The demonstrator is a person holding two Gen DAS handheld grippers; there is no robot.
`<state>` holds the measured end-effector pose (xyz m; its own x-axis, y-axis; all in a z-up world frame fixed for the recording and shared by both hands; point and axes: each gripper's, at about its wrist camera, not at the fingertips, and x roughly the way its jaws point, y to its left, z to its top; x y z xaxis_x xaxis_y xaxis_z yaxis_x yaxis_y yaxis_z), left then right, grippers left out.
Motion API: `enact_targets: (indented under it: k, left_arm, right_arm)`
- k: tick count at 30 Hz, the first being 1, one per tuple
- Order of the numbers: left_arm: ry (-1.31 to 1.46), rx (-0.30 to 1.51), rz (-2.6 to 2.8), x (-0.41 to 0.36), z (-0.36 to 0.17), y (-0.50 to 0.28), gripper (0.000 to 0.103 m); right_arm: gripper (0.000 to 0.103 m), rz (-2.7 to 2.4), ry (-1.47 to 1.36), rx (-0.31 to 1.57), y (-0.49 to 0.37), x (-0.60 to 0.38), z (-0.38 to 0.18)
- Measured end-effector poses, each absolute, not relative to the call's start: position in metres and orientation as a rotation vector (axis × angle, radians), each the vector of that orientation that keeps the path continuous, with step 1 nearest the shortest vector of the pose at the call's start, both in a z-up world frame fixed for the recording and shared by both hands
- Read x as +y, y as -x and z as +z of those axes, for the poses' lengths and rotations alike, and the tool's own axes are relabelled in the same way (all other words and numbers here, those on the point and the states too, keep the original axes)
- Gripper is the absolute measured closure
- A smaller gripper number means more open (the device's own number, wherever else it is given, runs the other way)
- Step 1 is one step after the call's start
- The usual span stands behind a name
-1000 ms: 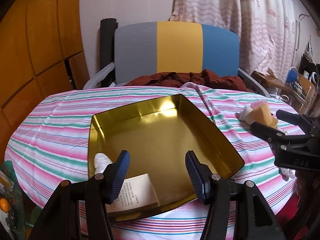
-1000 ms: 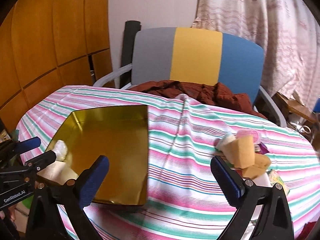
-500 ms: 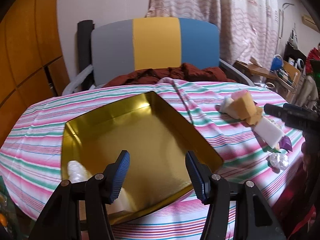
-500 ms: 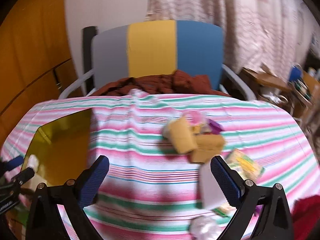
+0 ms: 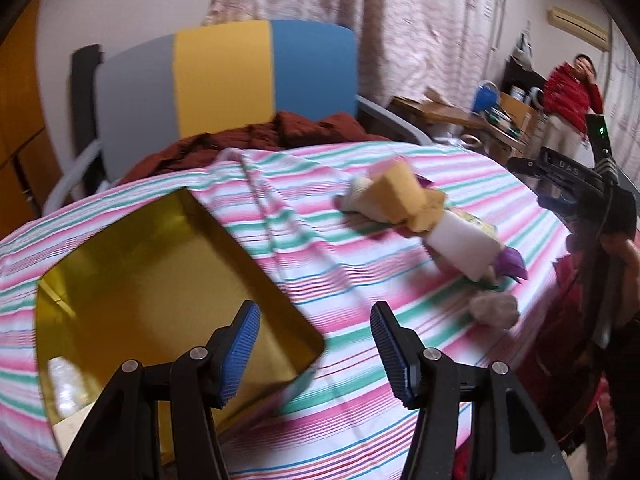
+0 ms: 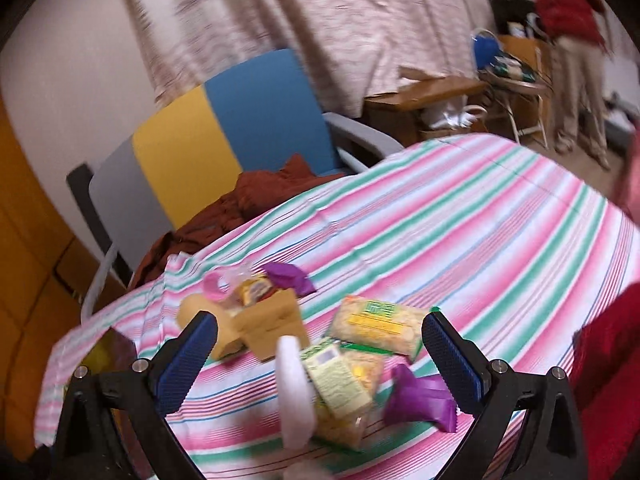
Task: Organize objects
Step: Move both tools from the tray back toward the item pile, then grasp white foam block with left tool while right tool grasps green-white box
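Observation:
A gold metal tray (image 5: 132, 280) lies on the striped tablecloth at the left, with a white wrapped item (image 5: 66, 384) in its near corner. My left gripper (image 5: 316, 348) hangs open over the tray's right corner, empty. Right of the tray sits a pile: yellow sponges (image 5: 400, 196), a white block (image 5: 464, 244), a purple wrapper (image 5: 512, 264). In the right wrist view my right gripper (image 6: 320, 352) is open and empty above that pile: a tan sponge (image 6: 272, 324), snack packets (image 6: 380, 324), a white block (image 6: 296, 392), purple wrappers (image 6: 420, 396), a pink ring (image 6: 214, 286).
A grey, yellow and blue chair (image 5: 224, 76) with a dark red garment (image 5: 260, 136) stands behind the table. A person in red (image 5: 568, 100) stands at the far right by a cluttered desk (image 5: 480, 116). Curtains (image 5: 400, 20) hang behind.
Both grippers have swung to the right. The tray slid toward the left of each view and the pile of items now lies under the right gripper. Both stayed open.

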<state>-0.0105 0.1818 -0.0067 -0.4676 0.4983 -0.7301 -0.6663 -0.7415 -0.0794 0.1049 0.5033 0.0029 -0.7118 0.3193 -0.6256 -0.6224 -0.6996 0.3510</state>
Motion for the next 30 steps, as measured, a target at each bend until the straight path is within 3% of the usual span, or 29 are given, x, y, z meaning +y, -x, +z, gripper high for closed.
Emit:
enact_targets:
  k: [3, 8, 13, 22, 30]
  left_arm:
    - [1.049, 0.225, 2.093, 0.207, -0.012, 0.014, 0.044]
    - [1.162, 0.078, 1.903, 0.251, -0.028, 0.023, 0.039]
    - [1.213, -0.026, 1.755, 0.297, -0.041, 0.027, 0.025]
    - [1.43, -0.307, 1.562, 0.352, -0.088, 0.043, 0.011]
    - [1.543, -0.43, 1.517, 0.379, -0.12, 0.056, 0.01]
  right_arm:
    - [0.0, 2.339, 0.668, 0.929, -0.119, 0.521, -0.007]
    - [0.0, 2.303, 0.608, 1.053, -0.128, 0.533, -0.014]
    - [0.0, 2.341, 0.62, 1.026, -0.122, 0.53, -0.013]
    - [0.0, 2.386, 0.636, 1.051, -0.119, 0.53, -0.016]
    - [0.0, 2.4, 0.649, 1.065, -0.117, 0.53, -0.017]
